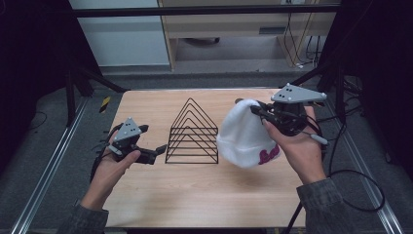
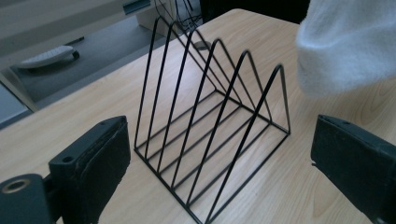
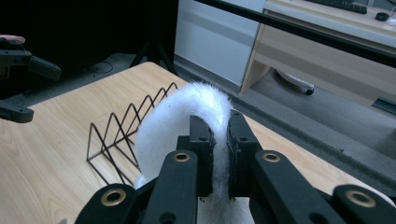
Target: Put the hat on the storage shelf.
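Observation:
A white knit beanie (image 1: 243,134) with a pink mark near its hem hangs above the table's right half. My right gripper (image 1: 258,111) is shut on the beanie's edge; in the right gripper view the white fabric (image 3: 187,112) is pinched between the two black jaws at my right gripper (image 3: 219,158). A black wire rack (image 1: 192,132) of triangular dividers stands upright at the table's middle. My left gripper (image 1: 157,152) is held left of the rack, open and with nothing in it. The left gripper view has the rack (image 2: 210,126) ahead between wide jaws of my left gripper (image 2: 219,163), the beanie (image 2: 345,42) at upper right.
The light wooden table (image 1: 204,195) has bare room in front of the rack. Metal rails run along both sides of it. Cables trail from the right gripper over the table's right edge (image 1: 350,175). A cabinet and drawers stand beyond the far edge.

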Tool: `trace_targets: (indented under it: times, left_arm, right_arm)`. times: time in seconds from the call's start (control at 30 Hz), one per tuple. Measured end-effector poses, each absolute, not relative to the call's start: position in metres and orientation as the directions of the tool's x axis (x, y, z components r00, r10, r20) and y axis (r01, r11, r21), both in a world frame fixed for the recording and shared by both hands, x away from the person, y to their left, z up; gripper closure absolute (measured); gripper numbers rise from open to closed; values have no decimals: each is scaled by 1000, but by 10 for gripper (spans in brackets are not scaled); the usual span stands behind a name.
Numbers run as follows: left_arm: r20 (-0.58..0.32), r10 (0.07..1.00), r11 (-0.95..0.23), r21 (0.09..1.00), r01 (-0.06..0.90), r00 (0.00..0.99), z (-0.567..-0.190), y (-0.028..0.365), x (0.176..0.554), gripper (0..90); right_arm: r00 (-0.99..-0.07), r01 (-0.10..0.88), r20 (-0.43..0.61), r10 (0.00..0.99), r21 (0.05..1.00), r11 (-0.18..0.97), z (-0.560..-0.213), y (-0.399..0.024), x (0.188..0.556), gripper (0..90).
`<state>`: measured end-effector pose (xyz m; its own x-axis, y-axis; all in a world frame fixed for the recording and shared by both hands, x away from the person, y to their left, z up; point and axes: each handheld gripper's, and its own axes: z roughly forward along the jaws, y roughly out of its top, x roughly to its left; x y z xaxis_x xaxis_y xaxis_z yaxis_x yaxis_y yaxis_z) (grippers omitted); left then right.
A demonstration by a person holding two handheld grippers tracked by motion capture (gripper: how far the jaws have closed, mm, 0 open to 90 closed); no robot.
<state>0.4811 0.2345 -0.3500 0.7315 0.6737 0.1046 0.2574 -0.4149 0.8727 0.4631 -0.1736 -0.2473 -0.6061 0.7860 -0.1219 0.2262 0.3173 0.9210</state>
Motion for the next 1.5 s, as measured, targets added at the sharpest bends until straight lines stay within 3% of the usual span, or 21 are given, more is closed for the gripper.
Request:
trace_targets:
  times: [0.27,0.6,0.93,1.5]
  left_arm:
    - [157,651,-448,869,209,742,-325,217,492,42]
    - [103,651,-403,887,227,752,-321,215,503,43]
    - [128,644,-414,888,202,754,-298,206,509,48]
    - [137,628,-421,888,187,766,-295,190,517,76]
  right_arm:
    - [-588,208,-129,799,930,303,-230,-173,470,834]
    - [-564,186,-138,814,940,287,-206,-167,485,834]
    - [-544,166,-136,828,950,265,-185,-145,509,834]
    - [-544,132,-137,828,960,246,-160,-115,528,834]
